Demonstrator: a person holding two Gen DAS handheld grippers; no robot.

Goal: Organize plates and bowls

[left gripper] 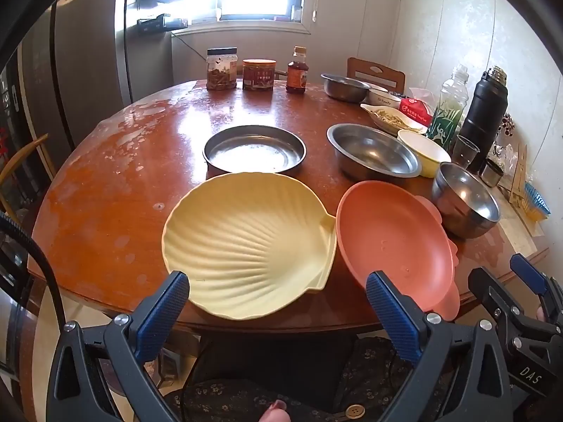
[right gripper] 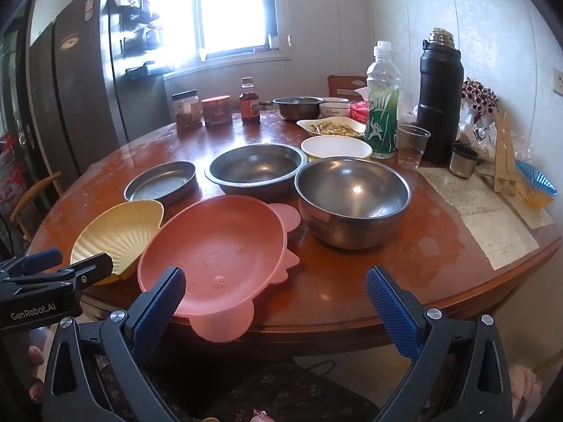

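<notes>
Nearest the cameras, the left hand-held gripper (left gripper: 278,302) and the right hand-held gripper (right gripper: 276,299) are both seen released, jaws spread wide and nothing between them, held short of the bench (left gripper: 105,183) edge. Just beyond the left one, a yellow shell plate (left gripper: 246,239) is set at the near rim, tilted a little, with a pink plate (right gripper: 214,256) touching or overlapping its right side and one lobe hung past the bench edge. Behind these, a shallow steel pan (left gripper: 255,149) is placed centrally, a wide steel bowl (right gripper: 257,168) to its right, and a deep steel bowl (right gripper: 353,197) nearer the right gripper, close beside the pink plate. A yellow bowl (right gripper: 336,147) is tucked behind the steel bowls. Farther back, a dish of food (right gripper: 332,127), jars, a bottle (right gripper: 381,105), a cup (right gripper: 411,146) and a flask (right gripper: 440,98) are crowded together. Nothing appears stacked yet. The overhanging pink plate could be knocked off if it is nudged from above rather than gripped at its rim. The polished steel could slip between the pads, and a wide reach to the rear could topple the cup or bottle.
</notes>
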